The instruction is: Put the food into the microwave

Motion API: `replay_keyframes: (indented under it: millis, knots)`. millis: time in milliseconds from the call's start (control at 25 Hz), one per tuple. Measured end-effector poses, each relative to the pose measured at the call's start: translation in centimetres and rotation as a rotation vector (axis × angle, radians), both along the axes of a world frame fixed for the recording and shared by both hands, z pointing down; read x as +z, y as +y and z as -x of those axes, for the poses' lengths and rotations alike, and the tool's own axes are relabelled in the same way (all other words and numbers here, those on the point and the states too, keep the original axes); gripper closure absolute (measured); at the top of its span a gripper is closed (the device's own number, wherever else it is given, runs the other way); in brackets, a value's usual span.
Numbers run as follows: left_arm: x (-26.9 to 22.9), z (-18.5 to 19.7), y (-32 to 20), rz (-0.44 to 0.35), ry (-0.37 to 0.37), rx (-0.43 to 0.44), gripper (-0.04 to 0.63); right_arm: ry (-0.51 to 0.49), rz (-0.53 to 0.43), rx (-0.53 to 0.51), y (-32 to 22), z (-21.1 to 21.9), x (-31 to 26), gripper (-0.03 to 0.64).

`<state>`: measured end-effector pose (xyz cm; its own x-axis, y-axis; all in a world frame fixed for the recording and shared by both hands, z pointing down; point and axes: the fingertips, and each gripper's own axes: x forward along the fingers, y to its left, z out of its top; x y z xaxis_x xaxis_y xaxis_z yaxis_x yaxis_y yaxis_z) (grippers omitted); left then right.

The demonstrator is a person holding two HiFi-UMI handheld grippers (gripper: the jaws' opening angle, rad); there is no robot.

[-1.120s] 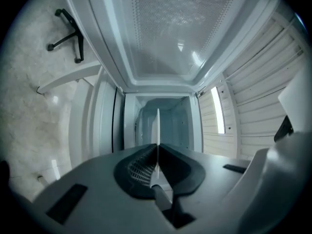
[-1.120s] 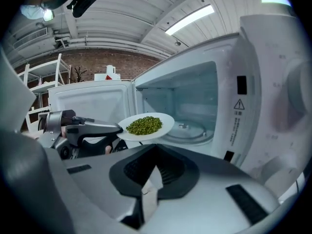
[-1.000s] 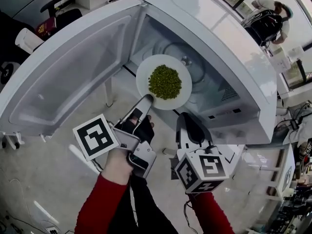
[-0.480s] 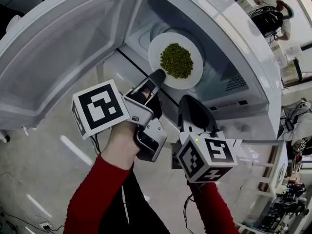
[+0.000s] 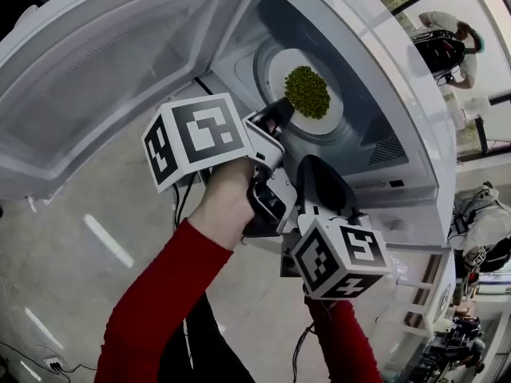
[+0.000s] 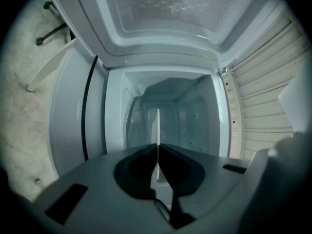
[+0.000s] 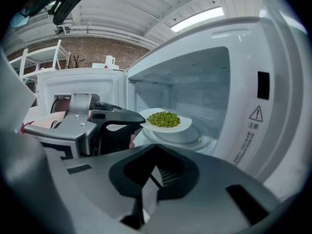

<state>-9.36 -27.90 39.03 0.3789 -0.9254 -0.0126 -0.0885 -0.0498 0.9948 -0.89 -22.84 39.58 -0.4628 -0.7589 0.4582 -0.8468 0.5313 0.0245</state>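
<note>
A white plate (image 5: 329, 118) with a heap of green food (image 5: 306, 91) hangs inside the open white microwave (image 5: 391, 62), just above the glass turntable (image 7: 197, 139). My left gripper (image 5: 281, 112) is shut on the plate's near rim and reaches level into the cavity. In the left gripper view the plate (image 6: 157, 126) shows edge-on as a thin white line between the jaws of the left gripper (image 6: 157, 147). In the right gripper view the plate (image 7: 184, 126) and food (image 7: 164, 119) sit beyond the left gripper (image 7: 139, 123). My right gripper (image 5: 318, 183) hangs back below the opening, shut with nothing in it.
The microwave door (image 5: 104, 70) stands swung wide to the left. The control panel side (image 5: 399, 186) is at the right. A person (image 5: 449, 42) stands far off at the upper right. Shelving (image 5: 447, 309) is at the lower right, with cables on the floor (image 5: 48, 361).
My left gripper has carried the plate from the doorway further into the microwave cavity, over the turntable. The right gripper has stayed about where it was.
</note>
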Motion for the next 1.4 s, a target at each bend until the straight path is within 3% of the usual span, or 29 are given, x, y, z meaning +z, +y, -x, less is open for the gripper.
replay_keyframes:
  millis: [560,1040,1400]
  knots:
    - [-0.1,-1.0,-4.7,0.082,-0.143,0.06,0.574,0.013,0.018,-0.005,-1.7,0.8,-1.1,0.603]
    - [0.6,-1.4,-6.9,0.131,-0.239,0.088,0.57,0.036,0.028,0.02,-3.4,0.1,-1.6,0.603]
    - [1.2,-1.6,-7.2,0.184,-0.355,0.127,0.573,0.039,0.021,0.027,-3.4,-0.2,-1.9,0.603]
